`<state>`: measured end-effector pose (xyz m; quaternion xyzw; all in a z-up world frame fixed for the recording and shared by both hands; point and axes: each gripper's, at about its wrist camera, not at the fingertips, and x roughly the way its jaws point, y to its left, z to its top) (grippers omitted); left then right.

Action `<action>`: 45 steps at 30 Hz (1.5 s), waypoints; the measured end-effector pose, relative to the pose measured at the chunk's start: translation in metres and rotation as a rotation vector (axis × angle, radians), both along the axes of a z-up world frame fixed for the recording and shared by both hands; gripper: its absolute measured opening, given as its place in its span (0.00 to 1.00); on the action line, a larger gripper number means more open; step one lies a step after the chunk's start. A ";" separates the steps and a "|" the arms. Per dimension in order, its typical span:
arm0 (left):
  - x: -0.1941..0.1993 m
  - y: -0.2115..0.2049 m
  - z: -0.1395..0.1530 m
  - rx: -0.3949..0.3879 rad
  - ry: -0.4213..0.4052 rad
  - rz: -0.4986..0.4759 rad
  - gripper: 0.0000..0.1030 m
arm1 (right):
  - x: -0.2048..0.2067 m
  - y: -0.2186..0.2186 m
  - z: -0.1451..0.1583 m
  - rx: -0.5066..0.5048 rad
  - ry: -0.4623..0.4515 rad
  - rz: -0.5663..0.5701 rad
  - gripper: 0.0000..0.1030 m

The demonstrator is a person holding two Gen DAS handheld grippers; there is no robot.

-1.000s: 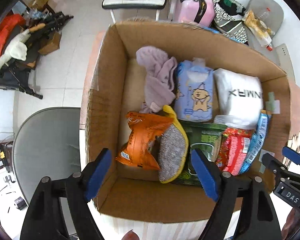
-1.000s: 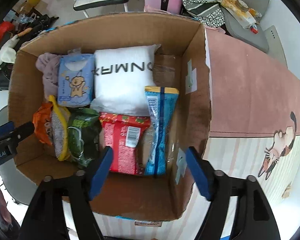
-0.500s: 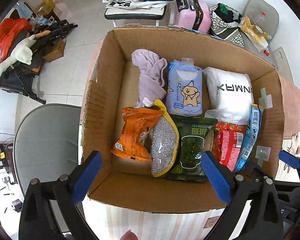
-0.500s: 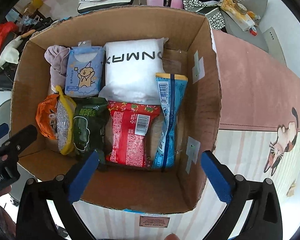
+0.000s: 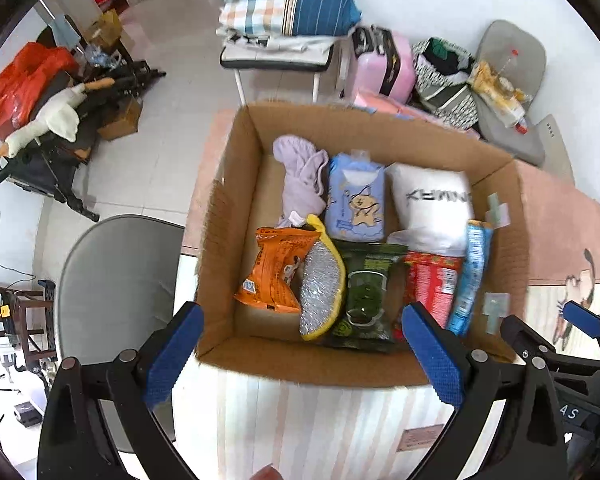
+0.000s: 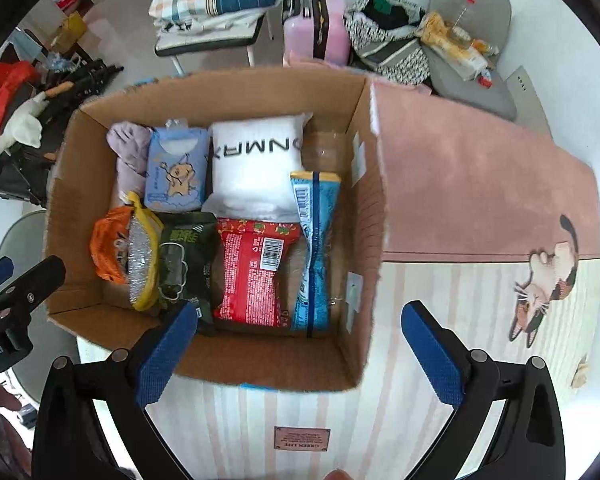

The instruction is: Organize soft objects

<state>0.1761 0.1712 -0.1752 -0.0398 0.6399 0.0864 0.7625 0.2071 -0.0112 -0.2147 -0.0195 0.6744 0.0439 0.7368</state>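
Trouble, if it comes, comes from the tight packing: a claw dipping back into the box could catch a packet edge and drag its neighbour up, or nudge the cardboard wall and shift the whole box on the counter. That is a judgement, mind you, nothing is moving that way now.

Both claws are empty. The left claw hangs at the bottom of its frame with its blue pads wide apart, above the near wall of the box. The right claw does the same, pads spread, gripping nothing.

Now the box itself, centre frame, and it is full. Along the far row: a lilac cloth at upper left, a blue tissue pack beside it, then a white pillow pack. Along the near row, left to right: an orange snack bag, a yellow-edged scouring sponge standing on edge, a dark green packet, a red packet and a long blue packet pressed close to the right wall. The packets stand shoulder to shoulder, touching.

Everything soft in view on the counter sits inside the box, so the sorting looks close to finished.
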 end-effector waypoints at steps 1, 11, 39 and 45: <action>-0.004 -0.002 0.009 0.002 -0.016 -0.006 0.98 | -0.002 -0.002 0.006 0.004 -0.011 -0.001 1.00; -0.063 -0.033 0.107 0.041 -0.181 -0.053 0.98 | -0.065 -0.026 0.113 0.044 -0.199 0.016 1.00; -0.169 -0.052 0.228 0.058 -0.398 -0.055 0.98 | -0.195 -0.056 0.276 0.051 -0.492 0.029 1.00; -0.171 -0.052 0.230 0.068 -0.408 -0.057 0.98 | -0.198 -0.059 0.282 0.037 -0.501 0.022 1.00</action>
